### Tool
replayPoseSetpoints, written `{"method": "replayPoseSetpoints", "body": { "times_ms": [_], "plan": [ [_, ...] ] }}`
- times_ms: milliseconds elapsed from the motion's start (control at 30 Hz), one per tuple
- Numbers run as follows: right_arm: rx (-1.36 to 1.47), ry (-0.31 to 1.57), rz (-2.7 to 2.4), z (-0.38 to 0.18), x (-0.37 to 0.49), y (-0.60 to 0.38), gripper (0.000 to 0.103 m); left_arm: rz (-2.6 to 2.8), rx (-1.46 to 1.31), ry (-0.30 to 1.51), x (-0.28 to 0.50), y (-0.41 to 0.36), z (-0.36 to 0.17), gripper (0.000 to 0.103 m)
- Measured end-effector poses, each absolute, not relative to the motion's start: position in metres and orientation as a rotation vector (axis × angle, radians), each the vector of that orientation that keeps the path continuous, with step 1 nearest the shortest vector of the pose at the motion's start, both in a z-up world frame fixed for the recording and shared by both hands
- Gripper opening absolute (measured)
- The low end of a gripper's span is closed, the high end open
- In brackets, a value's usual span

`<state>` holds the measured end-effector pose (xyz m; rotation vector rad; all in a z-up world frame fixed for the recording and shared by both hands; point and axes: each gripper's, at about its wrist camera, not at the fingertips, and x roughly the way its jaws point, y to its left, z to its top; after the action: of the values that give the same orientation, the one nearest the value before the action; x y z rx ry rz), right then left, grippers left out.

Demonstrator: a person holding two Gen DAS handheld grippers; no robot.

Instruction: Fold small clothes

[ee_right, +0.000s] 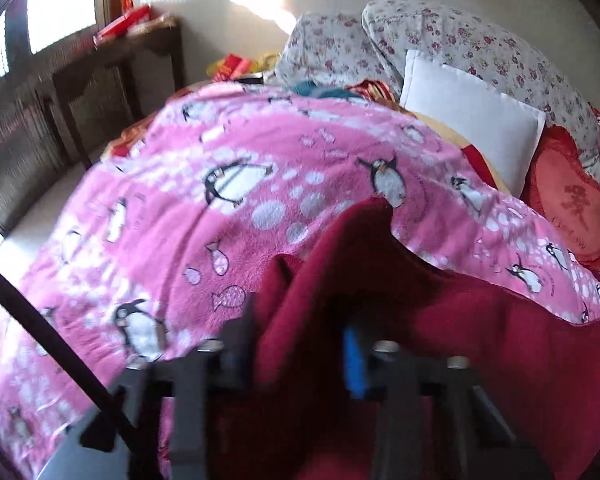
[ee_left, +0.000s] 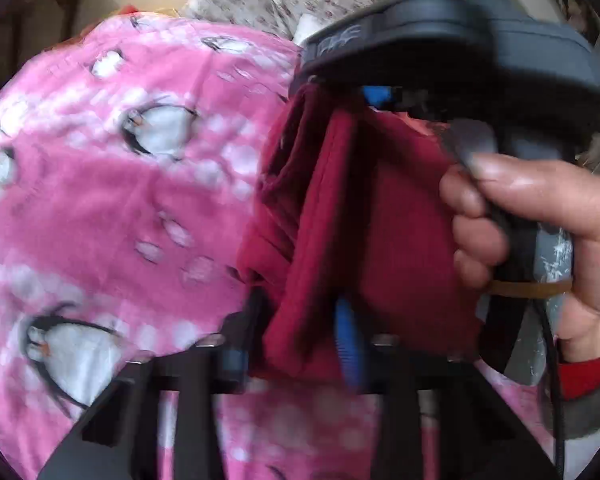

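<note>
The left tongs (ee_left: 300, 332) are closing narrowly on a dark red garment (ee_left: 340, 220), and the cloth is bunching up between the two black fingers, one on each side of the folds. A blue pad (ee_left: 346, 344) on the finger at the right side is pressing against the fabric. The garment is hanging in several vertical folds just ahead of these tongs, above a pink blanket (ee_left: 120, 208) with white penguins.

In the left wrist view, the right tongs (ee_left: 380, 98) are showing at the far end of the same garment, with a bit of blue pad visible where the cloth meets them. A hand (ee_left: 540, 248) with a red cuff is gripping their handle, just to the right of the red cloth.

In the right wrist view, the right tongs (ee_right: 300, 344) are also standing narrow with the dark red garment (ee_right: 440, 320) gathered between the fingers, and a blue pad (ee_right: 356, 360) is lying against it. From there the cloth is spreading ahead and to the right of these tongs, over the pink blanket (ee_right: 220, 220). Well beyond the tongs, a white cushion (ee_right: 472, 120) is leaning against a flowered cover (ee_right: 480, 52), and a red cushion (ee_right: 568, 216) is lying to the right of it. Both views are somewhat blurred.
</note>
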<state>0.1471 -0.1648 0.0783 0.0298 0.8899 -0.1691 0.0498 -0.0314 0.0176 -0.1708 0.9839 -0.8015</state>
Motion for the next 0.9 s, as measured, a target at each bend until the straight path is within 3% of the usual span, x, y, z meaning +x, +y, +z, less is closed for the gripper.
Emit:
{"method": "replayPoseSetpoints", "body": {
  "times_ms": [33,233,467,533,700,900],
  "plan": [
    [0.052,0.877,-0.152,0.087,0.138,-0.169,0.019,-0.81,-0.173,0.942,0.046,-0.027,0.024,0.021],
    [0.081,0.741,-0.138,0.157,0.062,-0.206,0.014,-1.004,-0.233,0.825,0.004,-0.028,0.074,0.018],
    [0.051,0.694,-0.268,0.193,-0.003,-0.28,0.011,-1.191,-0.016,0.763,-0.08,-0.128,0.124,0.017],
    [0.047,0.693,-0.321,0.194,-0.018,-0.301,0.008,-1.25,0.024,0.806,-0.091,-0.159,0.12,0.011],
    [0.065,0.746,-0.428,0.163,-0.044,-0.36,0.005,-1.202,0.169,0.882,-0.101,-0.235,0.081,0.011],
    [0.174,0.84,-0.451,0.103,-0.05,-0.403,0.005,-1.205,0.23,0.89,-0.112,-0.218,0.08,0.012]
  ]
}}
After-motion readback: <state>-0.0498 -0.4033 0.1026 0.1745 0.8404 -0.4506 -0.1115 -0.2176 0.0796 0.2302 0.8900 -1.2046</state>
